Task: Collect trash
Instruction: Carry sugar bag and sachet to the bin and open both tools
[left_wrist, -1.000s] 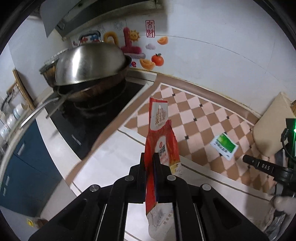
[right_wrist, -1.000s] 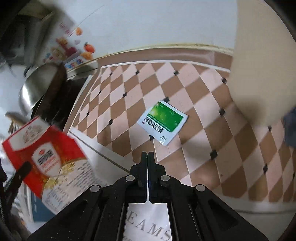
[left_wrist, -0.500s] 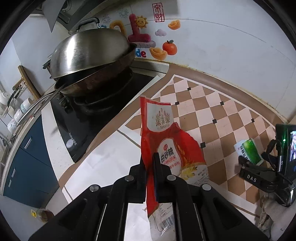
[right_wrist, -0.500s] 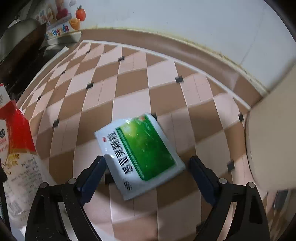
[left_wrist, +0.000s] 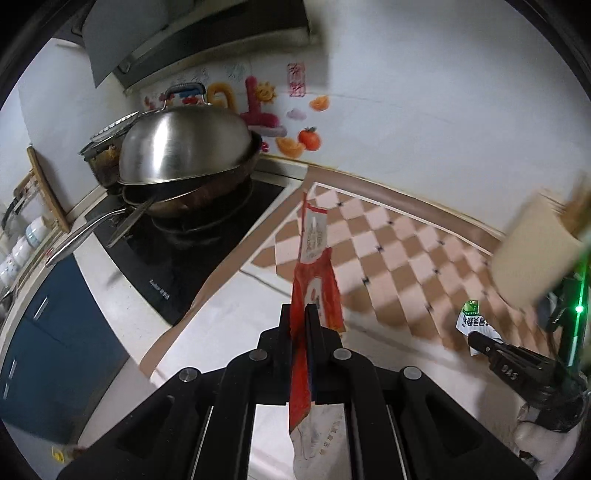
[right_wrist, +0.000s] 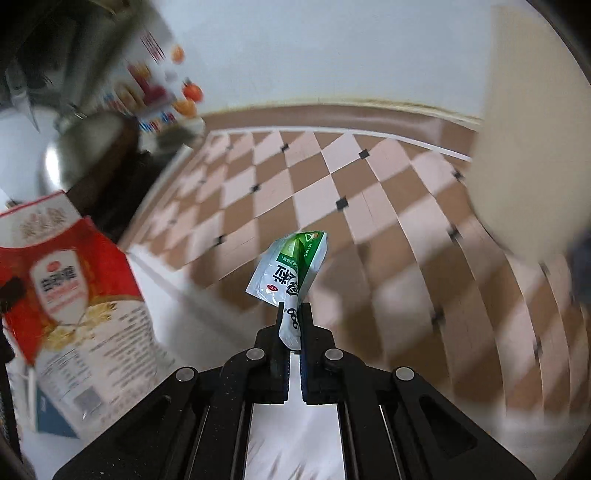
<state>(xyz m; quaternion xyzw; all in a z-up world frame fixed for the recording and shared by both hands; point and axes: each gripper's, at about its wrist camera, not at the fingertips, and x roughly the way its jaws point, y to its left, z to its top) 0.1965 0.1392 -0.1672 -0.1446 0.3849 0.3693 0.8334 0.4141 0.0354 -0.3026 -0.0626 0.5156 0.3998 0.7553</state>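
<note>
Both pieces of trash look picked up at this point. The left gripper (left_wrist: 300, 314) has its fingers squeezed tight on the red bag (left_wrist: 314, 295), which hangs edge-on between them, up off the counter (left_wrist: 229, 314). From the right camera you can see the same bag's printed face at the near left (right_wrist: 66, 288), so the two grippers are close together.

The right gripper (right_wrist: 291, 321) is pinched down on the bottom edge of the green packet (right_wrist: 291, 266). The packet is crumpled and sticks up past the fingertips, clear of the checkered mat (right_wrist: 332, 192) below it. The left camera catches it too, at the far right, at the tip of the other gripper (left_wrist: 474, 319).

As far as I can tell the mat and the white counter near it have nothing else loose on them, though the right view is pretty motion-blurred, so I wouldn't swear to it. The wok with its steel lid (left_wrist: 184, 147) sits on the stove at the far left and isn't trash.

What's left, I'd guess, is dumping both. No bin or trash bag shows in either view, so where they go is anyone's guess.
</note>
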